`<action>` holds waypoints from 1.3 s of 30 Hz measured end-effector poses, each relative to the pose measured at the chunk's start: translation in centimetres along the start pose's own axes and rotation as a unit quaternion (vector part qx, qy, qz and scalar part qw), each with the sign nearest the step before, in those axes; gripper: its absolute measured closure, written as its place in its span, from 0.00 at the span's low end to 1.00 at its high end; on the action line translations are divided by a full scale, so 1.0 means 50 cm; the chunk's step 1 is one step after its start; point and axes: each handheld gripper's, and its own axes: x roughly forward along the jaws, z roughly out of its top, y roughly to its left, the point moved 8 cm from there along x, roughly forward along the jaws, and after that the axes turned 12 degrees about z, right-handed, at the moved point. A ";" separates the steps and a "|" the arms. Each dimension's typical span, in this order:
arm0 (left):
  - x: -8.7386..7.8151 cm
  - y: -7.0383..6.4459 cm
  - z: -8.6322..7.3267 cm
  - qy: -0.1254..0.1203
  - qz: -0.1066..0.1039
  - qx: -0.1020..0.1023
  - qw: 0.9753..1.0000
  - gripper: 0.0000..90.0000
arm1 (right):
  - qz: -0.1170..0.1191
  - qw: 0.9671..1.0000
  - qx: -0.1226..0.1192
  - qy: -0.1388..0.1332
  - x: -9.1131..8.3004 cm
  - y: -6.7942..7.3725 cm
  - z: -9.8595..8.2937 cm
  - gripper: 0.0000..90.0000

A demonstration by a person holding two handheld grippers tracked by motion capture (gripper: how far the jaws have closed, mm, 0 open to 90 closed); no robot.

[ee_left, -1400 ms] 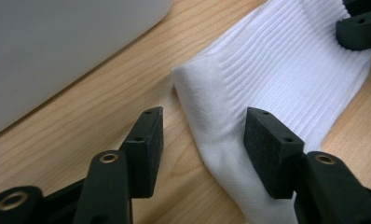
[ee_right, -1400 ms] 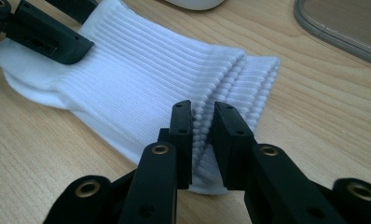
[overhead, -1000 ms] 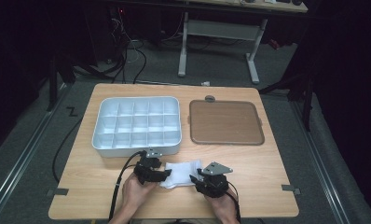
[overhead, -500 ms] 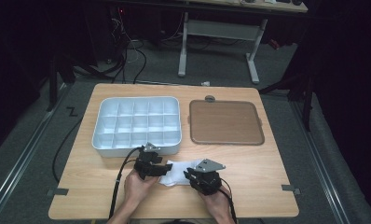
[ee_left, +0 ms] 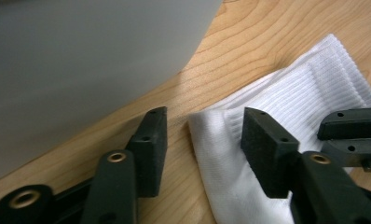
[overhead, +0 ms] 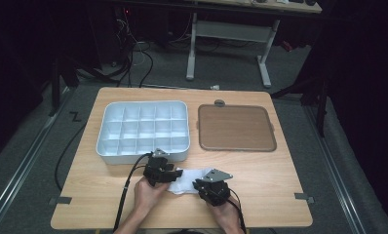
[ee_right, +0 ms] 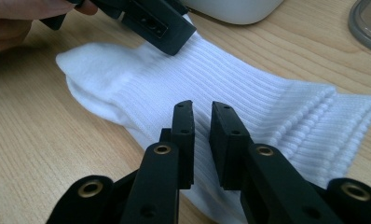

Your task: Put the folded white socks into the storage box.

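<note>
High view: a white ribbed cotton sock [overhead: 187, 174] lies flat on the pale wooden desk [overhead: 280, 180], near its front edge, just in front of the white plastic compartment tray [overhead: 142, 130]; a brown flat rectangular lid [overhead: 235, 127] sits to the tray's right, apart from the sock.
What has changed: compared with a second ago, both hands have drawn closer together over the sock; the right gripper [overhead: 212, 187] has shifted left and now sits on the sock's near end, while the left gripper [overhead: 162, 171] has edged toward the sock's left end.
What that means: I judge the work to be at the grasping stage, both tools settling onto the fabric before any lift or fold; the sock is still flat on the desk.
Left gripper view: the left fingers [ee_left: 270, 151] stand wide apart, one pad on bare wood beside the tray wall [ee_left: 90, 70], the other resting on the sock's edge [ee_left: 286, 98]; nothing is held between them.
Right gripper view: the right gripper [ee_right: 202, 133] has its fingers [ee_right: 183, 135] narrowed to a thin slit over the ribbed middle of the sock [ee_right: 249, 88]; whether a pinch of cloth is caught in that slit I cannot tell.
Left hand pose: palm behind the tool, gripper pointing forward and right, low to the desk, cable trailing back off the front edge.
Right hand pose: gripper angled forward and left toward the other tool, grey plate on top, wrist near the desk's front edge.
</note>
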 end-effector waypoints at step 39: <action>-0.058 -0.035 -0.009 0.013 -0.044 0.024 0.999 0.92 | 0.025 1.000 0.002 0.009 -0.010 0.008 0.002 0.92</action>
